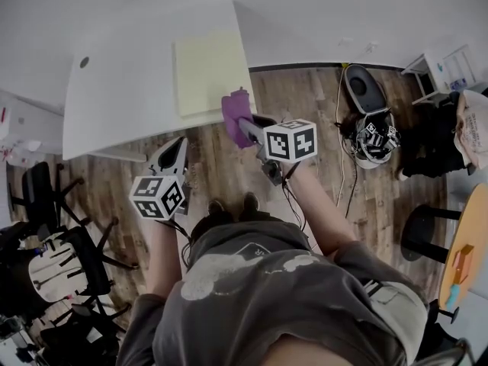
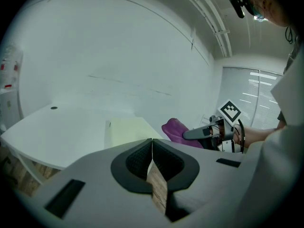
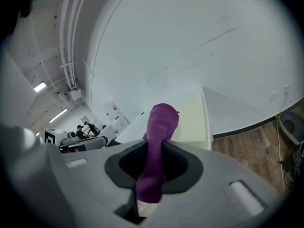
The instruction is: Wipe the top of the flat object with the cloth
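Observation:
A pale yellow flat board [image 1: 210, 71] lies on the right end of the white table [image 1: 122, 90]; it also shows in the left gripper view [image 2: 128, 131] and the right gripper view [image 3: 192, 120]. My right gripper [image 1: 242, 122] is shut on a purple cloth [image 1: 236, 113], held just off the table's near edge beside the board's near right corner. The cloth [image 3: 156, 151] sticks up between the jaws. My left gripper [image 1: 177, 149] hangs lower left, over the floor, jaws shut with nothing in them [image 2: 152, 148]. From there the cloth [image 2: 178, 129] appears to the right.
Wood floor lies under both grippers. Black office chairs [image 1: 53, 235] stand at the left. A grey bin and cables [image 1: 366, 120] sit at the right wall. A round orange table [image 1: 465, 258] is at the far right.

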Motion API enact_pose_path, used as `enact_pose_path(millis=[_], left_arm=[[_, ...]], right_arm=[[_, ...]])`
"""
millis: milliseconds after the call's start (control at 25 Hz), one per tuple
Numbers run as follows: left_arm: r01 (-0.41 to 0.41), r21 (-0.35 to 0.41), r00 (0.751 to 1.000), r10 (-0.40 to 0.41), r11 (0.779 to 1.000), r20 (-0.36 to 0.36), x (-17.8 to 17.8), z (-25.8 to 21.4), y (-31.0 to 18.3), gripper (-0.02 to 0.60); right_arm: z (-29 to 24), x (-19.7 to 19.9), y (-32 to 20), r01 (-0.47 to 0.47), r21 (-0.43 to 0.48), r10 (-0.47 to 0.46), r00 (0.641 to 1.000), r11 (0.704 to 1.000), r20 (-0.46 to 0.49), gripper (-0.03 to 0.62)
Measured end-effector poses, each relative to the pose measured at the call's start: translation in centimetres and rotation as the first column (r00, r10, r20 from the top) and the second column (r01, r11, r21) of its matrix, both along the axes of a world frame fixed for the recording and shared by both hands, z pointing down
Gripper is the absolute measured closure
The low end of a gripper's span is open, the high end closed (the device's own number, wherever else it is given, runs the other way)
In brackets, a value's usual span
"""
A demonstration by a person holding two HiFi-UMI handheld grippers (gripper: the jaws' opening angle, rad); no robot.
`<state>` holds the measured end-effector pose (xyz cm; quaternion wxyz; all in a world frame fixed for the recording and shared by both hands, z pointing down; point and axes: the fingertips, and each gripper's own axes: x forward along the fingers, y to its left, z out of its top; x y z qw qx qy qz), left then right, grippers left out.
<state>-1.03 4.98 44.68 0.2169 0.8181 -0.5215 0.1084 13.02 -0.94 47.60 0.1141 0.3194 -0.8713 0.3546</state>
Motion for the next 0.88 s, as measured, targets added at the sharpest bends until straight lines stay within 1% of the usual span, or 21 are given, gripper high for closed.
enact_pose_path(millis=[240, 360, 480, 640, 720, 880], left_arm=[[-0.045, -0.005, 0.999, 0.045, 0.999, -0.019, 0.3, 0.5, -1.3, 0.581], [-0.073, 0.0, 0.997, 0.073, 0.997, -0.032, 0.6, 0.6, -0.8, 0.581], [-0.096, -0.004, 0.995, 0.096, 0.995, -0.037, 0.3, 0.6, 1.0, 0.581], [-0.106, -0.012, 0.993, 0.106, 0.994, -0.048, -1.1, 0.7, 3.9, 0.581], [-0.111, -0.015, 0.992, 0.11, 0.994, -0.054, -1.8, 0.8, 5.3, 0.581], [-0.128, -0.005, 0.99, 0.127, 0.992, -0.058, -2.8, 0.5, 8.1, 0.581]], right_arm=[[0.5, 0.5, -0.2, -0.045, -0.005, 0.045, 0.999, 0.999, -0.025, 0.519], [0.9, 0.4, 0.7, -0.062, -0.015, 0.062, 0.998, 0.998, -0.029, 0.519], [0.7, 0.0, 2.3, -0.084, -0.021, 0.084, 0.996, 0.996, -0.018, 0.519], [0.6, -0.7, 5.0, -0.11, -0.024, 0.11, 0.994, 0.994, -0.027, 0.519], [0.3, -1.3, 6.5, -0.117, -0.025, 0.117, 0.993, 0.993, -0.015, 0.519], [-0.1, -2.3, 9.7, -0.129, -0.014, 0.129, 0.991, 0.991, -0.017, 0.519]])
